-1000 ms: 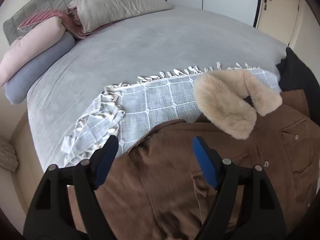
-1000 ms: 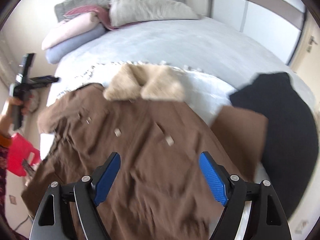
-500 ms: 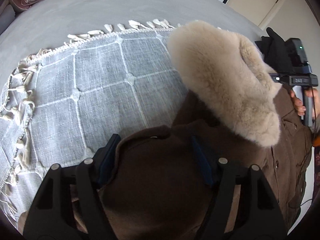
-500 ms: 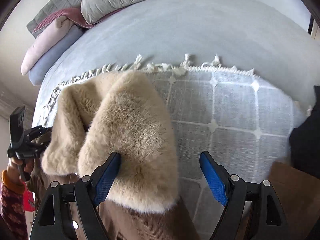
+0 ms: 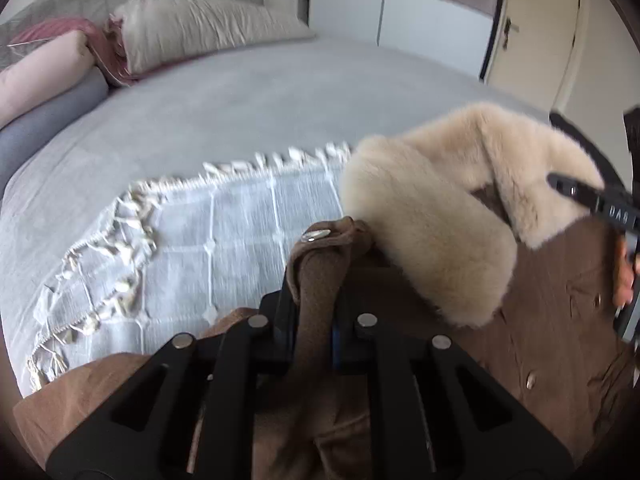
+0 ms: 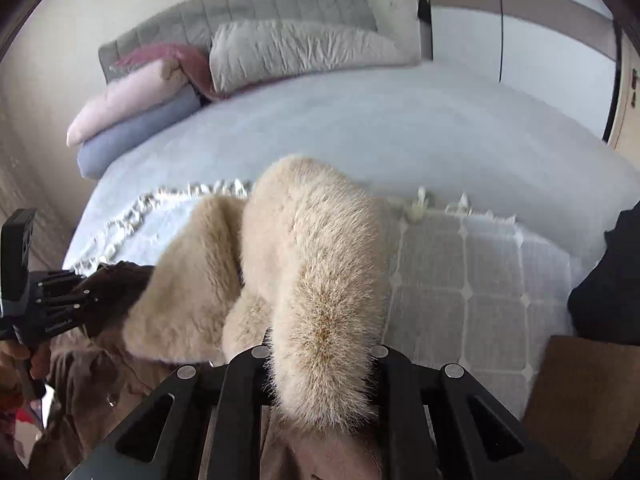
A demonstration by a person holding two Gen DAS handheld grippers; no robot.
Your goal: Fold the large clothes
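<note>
A brown coat with a cream fur collar lies on a checked fringed throw at the foot of the bed. My left gripper is shut on a bunched fold of the coat's brown shoulder, near a metal snap. My right gripper is shut on the coat at its fur collar, which stands up between the jaws. The left gripper also shows at the left of the right wrist view, holding brown cloth. The right gripper shows at the right edge of the left wrist view.
The grey bed cover stretches to pillows and rolled bolsters at the headboard. A black garment lies at the right on the bed. A brown sleeve lies below it. A door stands at the far right.
Both grippers were open above the coat; now each has closed on it, left on the shoulder, right on the fur collar. The collar end is lifted off the throw.
</note>
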